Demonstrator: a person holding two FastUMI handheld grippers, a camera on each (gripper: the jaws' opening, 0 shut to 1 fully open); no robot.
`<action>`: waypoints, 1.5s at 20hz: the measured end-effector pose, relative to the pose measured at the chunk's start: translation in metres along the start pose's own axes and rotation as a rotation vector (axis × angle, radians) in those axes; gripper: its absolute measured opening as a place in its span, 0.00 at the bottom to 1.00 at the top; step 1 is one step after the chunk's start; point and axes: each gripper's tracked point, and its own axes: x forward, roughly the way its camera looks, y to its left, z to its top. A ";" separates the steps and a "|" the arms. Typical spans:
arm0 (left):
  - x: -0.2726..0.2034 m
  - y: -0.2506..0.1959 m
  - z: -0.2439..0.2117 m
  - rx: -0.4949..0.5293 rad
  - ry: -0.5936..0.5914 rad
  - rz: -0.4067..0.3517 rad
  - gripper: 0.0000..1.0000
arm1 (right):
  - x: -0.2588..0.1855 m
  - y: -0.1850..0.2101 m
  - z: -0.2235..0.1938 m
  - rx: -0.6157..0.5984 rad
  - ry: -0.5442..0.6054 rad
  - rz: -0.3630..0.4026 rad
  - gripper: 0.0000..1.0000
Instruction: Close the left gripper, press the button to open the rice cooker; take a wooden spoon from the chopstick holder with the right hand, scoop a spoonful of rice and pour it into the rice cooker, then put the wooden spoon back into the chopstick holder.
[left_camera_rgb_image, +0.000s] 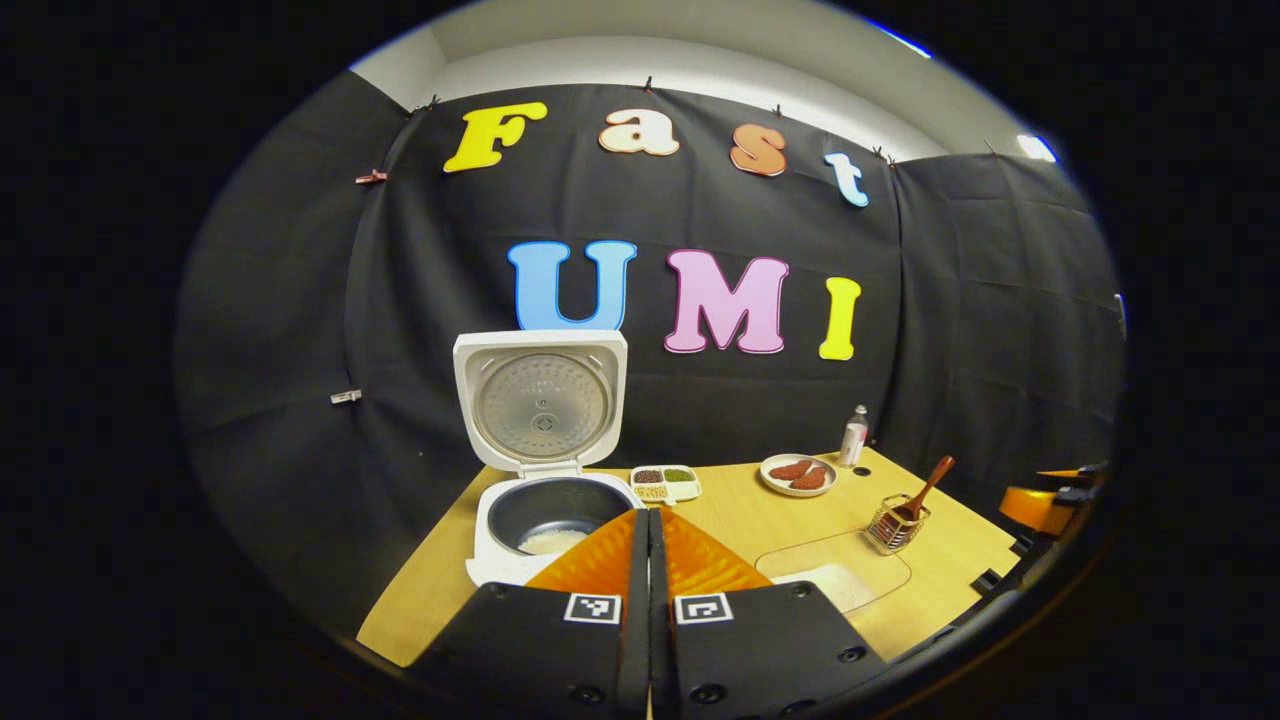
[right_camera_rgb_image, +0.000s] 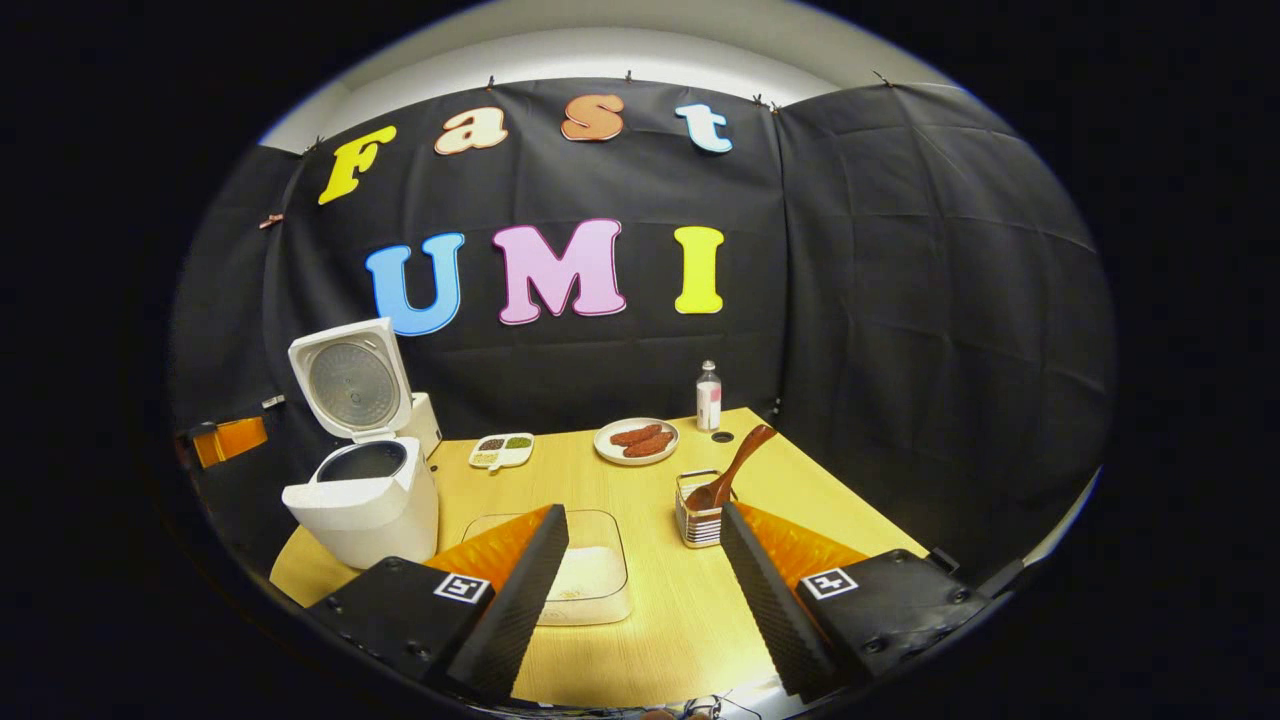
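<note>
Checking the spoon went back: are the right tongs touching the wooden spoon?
Apart. The right gripper view shows open tongs with table between them and the spoon.

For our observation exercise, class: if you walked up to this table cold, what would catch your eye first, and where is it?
First the white rice cooker at the table's left end, its lid standing open and some rice in the pot. Next the wooden spoon sticking up at a slant from the wire holder near the right side. Closest in, the left claw is shut just before the cooker, while the right claw gapes open.
</note>
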 end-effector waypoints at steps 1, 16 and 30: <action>-0.007 -0.004 0.000 0.003 -0.007 -0.006 0.05 | 0.001 -0.002 0.003 -0.010 -0.008 -0.004 0.96; 0.015 -0.061 -0.009 -0.108 0.002 0.047 0.67 | 0.077 -0.056 0.023 -0.017 0.002 -0.008 0.97; 0.035 -0.113 -0.029 -0.179 0.062 0.158 0.95 | 0.213 -0.127 -0.040 0.089 0.255 -0.022 0.98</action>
